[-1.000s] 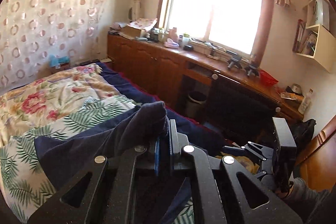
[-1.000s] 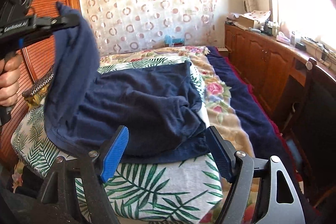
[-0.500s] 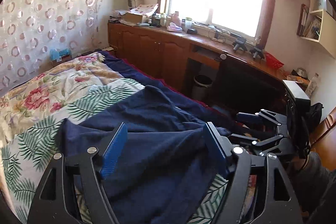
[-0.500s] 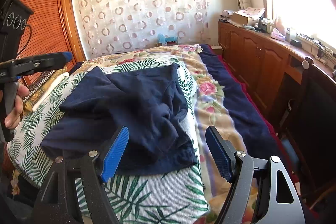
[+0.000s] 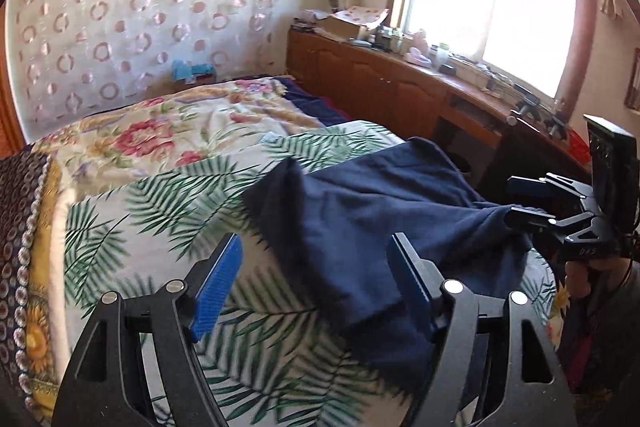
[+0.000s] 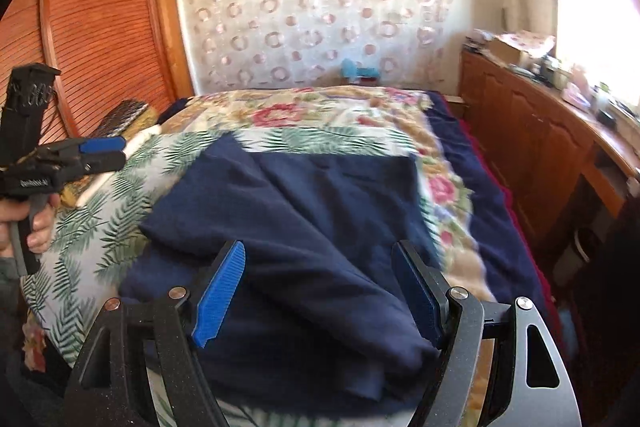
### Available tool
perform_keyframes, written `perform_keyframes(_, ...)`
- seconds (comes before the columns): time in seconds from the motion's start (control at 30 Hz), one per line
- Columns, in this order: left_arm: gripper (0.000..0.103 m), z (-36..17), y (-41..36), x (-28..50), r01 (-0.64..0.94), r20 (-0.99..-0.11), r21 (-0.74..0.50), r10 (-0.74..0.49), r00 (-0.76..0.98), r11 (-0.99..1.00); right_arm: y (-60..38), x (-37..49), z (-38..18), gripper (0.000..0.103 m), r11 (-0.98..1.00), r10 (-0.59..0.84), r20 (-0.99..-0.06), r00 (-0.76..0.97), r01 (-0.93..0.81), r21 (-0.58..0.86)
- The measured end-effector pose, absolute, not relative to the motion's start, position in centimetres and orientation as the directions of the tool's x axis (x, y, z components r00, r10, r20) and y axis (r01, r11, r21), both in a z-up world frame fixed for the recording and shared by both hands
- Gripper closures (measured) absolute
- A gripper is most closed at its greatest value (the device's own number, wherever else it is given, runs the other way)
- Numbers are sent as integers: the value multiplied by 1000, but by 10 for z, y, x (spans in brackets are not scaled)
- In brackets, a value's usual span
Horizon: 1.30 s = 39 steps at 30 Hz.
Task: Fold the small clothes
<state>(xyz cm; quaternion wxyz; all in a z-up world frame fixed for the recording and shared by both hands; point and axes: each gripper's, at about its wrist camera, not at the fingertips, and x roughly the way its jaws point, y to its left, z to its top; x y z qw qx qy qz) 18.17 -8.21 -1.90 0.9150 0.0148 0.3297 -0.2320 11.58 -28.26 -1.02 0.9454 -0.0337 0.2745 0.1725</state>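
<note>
A navy blue garment (image 6: 304,227) lies loosely folded and rumpled on the palm-leaf bedspread (image 6: 104,227); it also shows in the left wrist view (image 5: 380,223). My right gripper (image 6: 320,291) is open and hovers low over the garment's near edge, with cloth between the jaws. My left gripper (image 5: 316,279) is open and empty, over the garment's left edge. The right gripper (image 5: 520,203) seen from the left view stands open at the garment's far corner. The left gripper (image 6: 102,153) shows at the left of the right view.
A floral quilt (image 5: 180,123) covers the far part of the bed. A wooden cabinet counter (image 5: 400,83) with clutter runs under the window on the right. A slatted wooden wardrobe (image 6: 92,35) stands on the left. A dark chair (image 6: 600,247) is beside the bed.
My left gripper let go of the raised navy cloth, which dropped onto the bed, and then drew back to the left. My right gripper stayed open and moved closer over the garment.
</note>
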Motion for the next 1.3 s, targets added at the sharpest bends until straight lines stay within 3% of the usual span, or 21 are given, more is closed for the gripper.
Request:
perform_keyframes(0.6,27,-49,-3,167,327,-614,-160,-353,705,931,-142,199,-27,26,761,461,-702,543,-648,-1)
perform_keyframes(0.7,27,-54,0,168,324,-620,-173,-358,698,930,-133,208,-35,32,748,439,-740,510,-663,-13)
perform_keyframes(0.77,27,-56,0,169,324,-623,-177,-360,694,930,-132,214,-40,42,747,420,-760,496,-664,-21)
perform_keyframes(0.8,27,-58,0,170,324,-624,-178,-361,693,929,-130,217,-42,53,748,411,-766,495,-663,-27)
perform_keyframes(0.83,27,-58,-1,171,324,-626,-179,-362,691,929,-130,219,-43,70,750,409,-767,495,-661,-27)
perform_keyframes(0.9,27,-61,-2,172,326,-628,-182,-365,687,928,-136,222,-42,90,750,425,-760,491,-661,-7)
perform_keyframes(0.93,27,-61,-3,173,328,-630,-183,-366,685,927,-139,223,-40,94,750,436,-752,494,-661,0)
perform_keyframes(1.3,27,-66,-18,176,354,-643,-186,-386,662,917,-214,241,19,97,870,375,-593,713,-492,-42)
